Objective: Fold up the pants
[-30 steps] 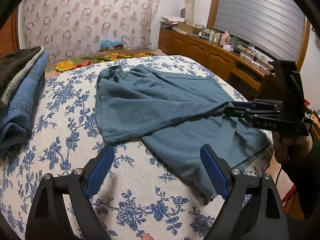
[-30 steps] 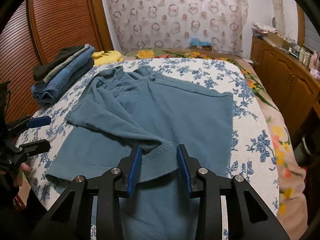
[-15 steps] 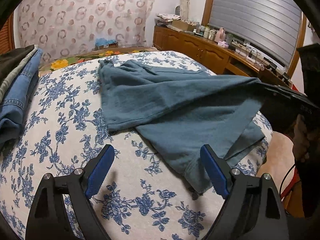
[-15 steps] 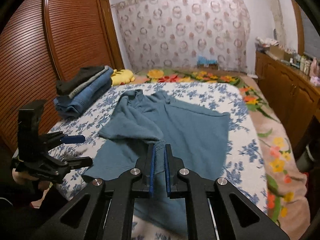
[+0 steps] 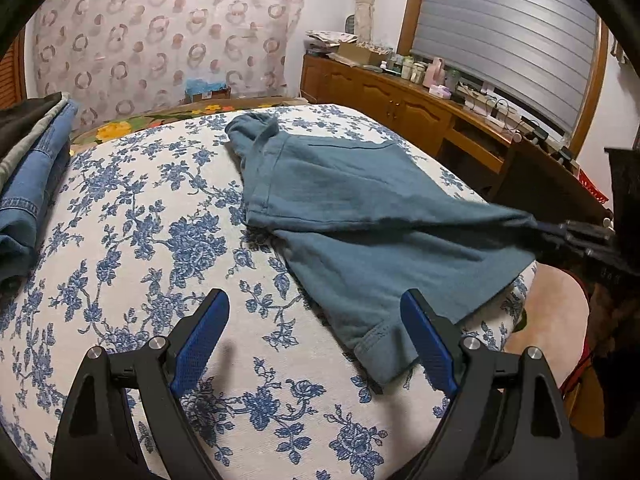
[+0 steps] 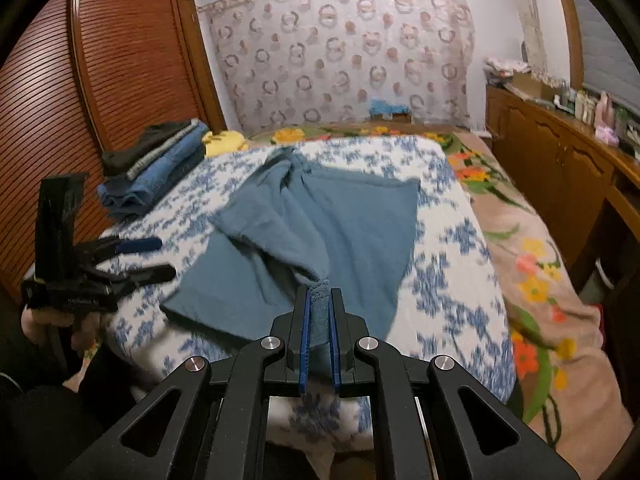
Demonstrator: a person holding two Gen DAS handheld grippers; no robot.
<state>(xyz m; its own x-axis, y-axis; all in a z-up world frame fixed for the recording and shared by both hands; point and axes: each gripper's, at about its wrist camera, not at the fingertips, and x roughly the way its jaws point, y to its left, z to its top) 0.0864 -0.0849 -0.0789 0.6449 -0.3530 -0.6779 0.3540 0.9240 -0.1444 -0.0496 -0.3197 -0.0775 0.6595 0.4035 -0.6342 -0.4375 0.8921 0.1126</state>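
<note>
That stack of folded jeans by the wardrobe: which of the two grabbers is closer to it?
The left. The left gripper hovers open on the side of the bed where the folded jeans lie; the right gripper, clamped on the blue pants, is further across.

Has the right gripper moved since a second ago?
Yes. The right gripper, its jaws just closed on the teal pants hem, has pulled back from the curtained wall toward the bed's near edge, drawing the leg taut.

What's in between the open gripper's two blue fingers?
Only bare flowery bedsheet lies between the left gripper fingers; the teal pants hem sits beside its right finger, in the left wrist view.
</note>
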